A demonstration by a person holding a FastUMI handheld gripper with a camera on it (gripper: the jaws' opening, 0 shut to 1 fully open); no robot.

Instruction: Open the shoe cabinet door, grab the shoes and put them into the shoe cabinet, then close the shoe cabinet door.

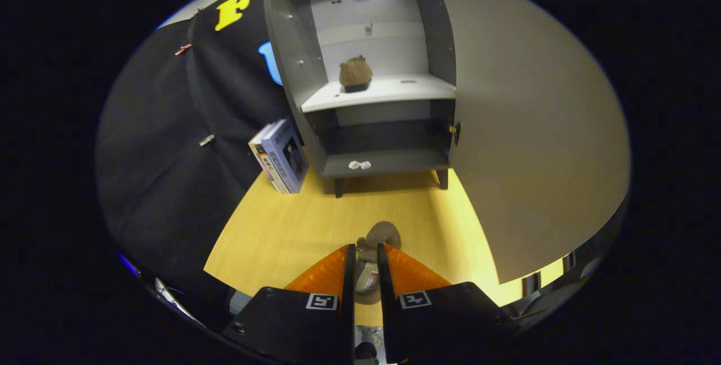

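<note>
The grey shoe cabinet (293, 72) stands ahead with its door (529, 128) swung wide open to the right. One brown shoe (355, 74) sits on the white middle shelf (394, 92). A second brown shoe (383, 236) lies between my fingers, its toe pointing toward the cabinet and its heel end hidden down between them. My gripper (366, 248) is shut on this shoe, both fingers pressing its sides, over the wooden floor (281, 230) well short of the cabinet.
A small white object (359, 165) lies on the dark bottom shelf. Two boxes (280, 156) lean against the cabinet's left side. The open door fills the space to the right of my fingers.
</note>
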